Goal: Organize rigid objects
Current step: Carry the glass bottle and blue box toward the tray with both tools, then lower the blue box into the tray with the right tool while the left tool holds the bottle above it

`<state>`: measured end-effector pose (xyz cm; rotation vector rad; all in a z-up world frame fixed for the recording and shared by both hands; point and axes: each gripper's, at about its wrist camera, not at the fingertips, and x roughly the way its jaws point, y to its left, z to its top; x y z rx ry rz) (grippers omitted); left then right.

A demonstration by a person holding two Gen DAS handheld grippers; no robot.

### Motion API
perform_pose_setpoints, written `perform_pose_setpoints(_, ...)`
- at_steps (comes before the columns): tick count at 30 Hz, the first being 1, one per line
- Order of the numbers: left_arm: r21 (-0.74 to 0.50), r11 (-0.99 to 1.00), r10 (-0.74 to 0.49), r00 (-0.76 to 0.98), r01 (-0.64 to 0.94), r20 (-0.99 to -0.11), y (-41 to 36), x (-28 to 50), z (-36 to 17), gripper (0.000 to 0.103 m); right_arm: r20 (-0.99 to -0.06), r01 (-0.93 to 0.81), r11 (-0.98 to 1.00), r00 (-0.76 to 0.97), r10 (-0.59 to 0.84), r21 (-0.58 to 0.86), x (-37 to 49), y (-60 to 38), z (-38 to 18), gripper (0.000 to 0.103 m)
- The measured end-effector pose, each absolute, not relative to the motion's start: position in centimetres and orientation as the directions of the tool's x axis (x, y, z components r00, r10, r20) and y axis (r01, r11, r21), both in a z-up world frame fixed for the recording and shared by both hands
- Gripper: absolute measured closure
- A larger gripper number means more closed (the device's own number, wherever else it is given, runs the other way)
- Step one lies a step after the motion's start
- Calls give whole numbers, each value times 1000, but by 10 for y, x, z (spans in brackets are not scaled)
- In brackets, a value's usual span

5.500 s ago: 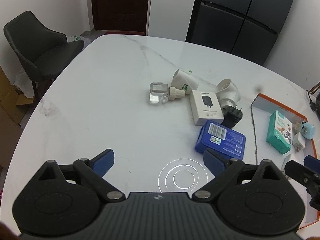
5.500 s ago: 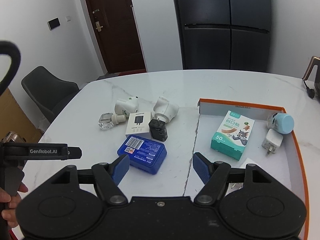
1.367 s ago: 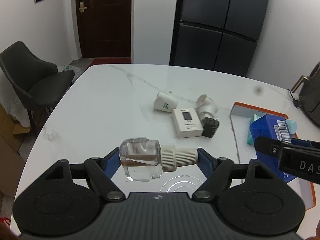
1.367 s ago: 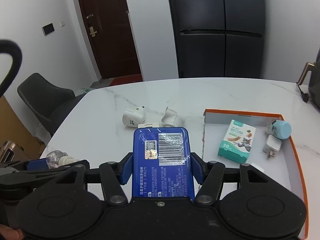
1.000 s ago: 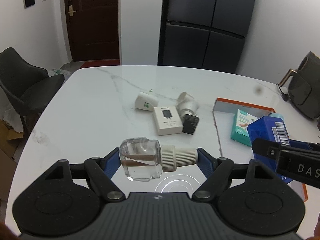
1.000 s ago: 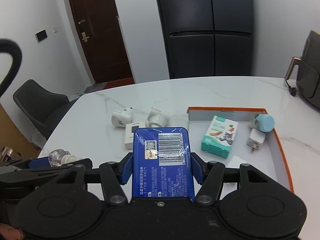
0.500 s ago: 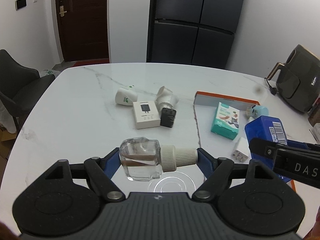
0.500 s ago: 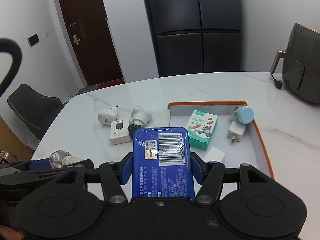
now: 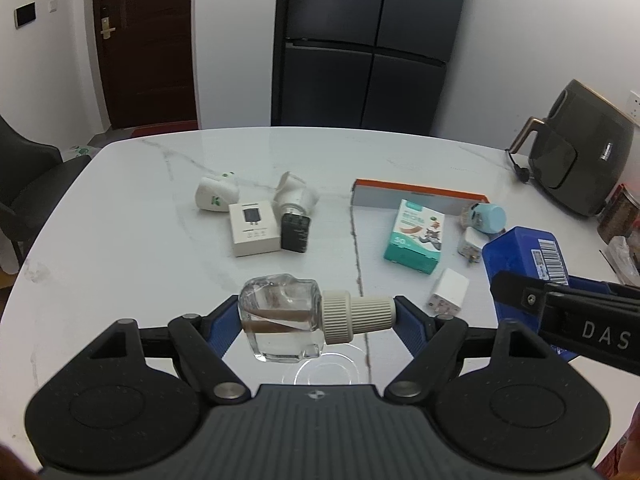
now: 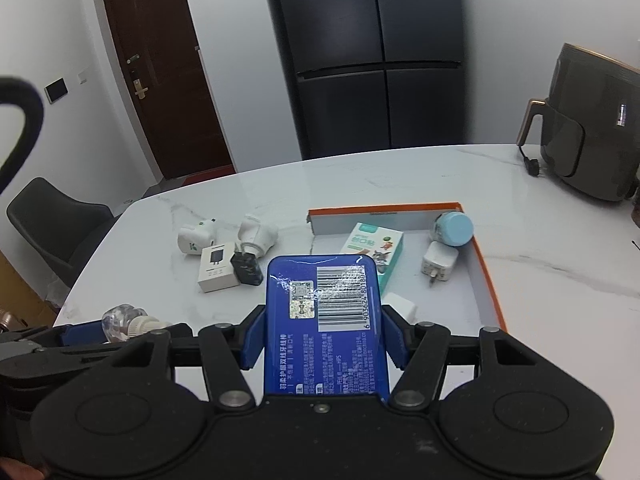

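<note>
Both grippers carried rightward since earlier frames, orange tray [image 9: 420,191] now nearer centre. Left gripper [image 9: 316,316], angled down, clamped on glass dropper bottle [image 9: 280,320] held sideways above table [image 9: 120,248]. Right gripper [image 10: 324,336], angled down, clamped on blue floss box [image 10: 324,320], held lengthwise beside tray.

- Left tool [image 9: 316,316]: was empty above the table [image 9: 120,248]; now clamps the glass bottle [image 9: 282,318] sideways, base and cap against the pads, lifted clear.
- Right tool [image 10: 324,336]: was empty; now grips the blue box [image 10: 326,320], barcode up.
- Both items gone from the cluster by the white box [image 9: 254,229].
- Both views shifted toward the orange tray [image 10: 486,276].
</note>
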<state>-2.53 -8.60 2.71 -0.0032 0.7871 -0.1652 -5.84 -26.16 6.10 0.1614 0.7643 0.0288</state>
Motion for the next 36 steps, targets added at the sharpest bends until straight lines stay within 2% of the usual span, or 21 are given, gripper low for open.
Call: perform_pose_setpoints(36, -59, 964, -226, 680, 259, -698, -159, -27, 25, 22, -673, 151, 974, 739, 3, 170, -80, -333, 68, 31)
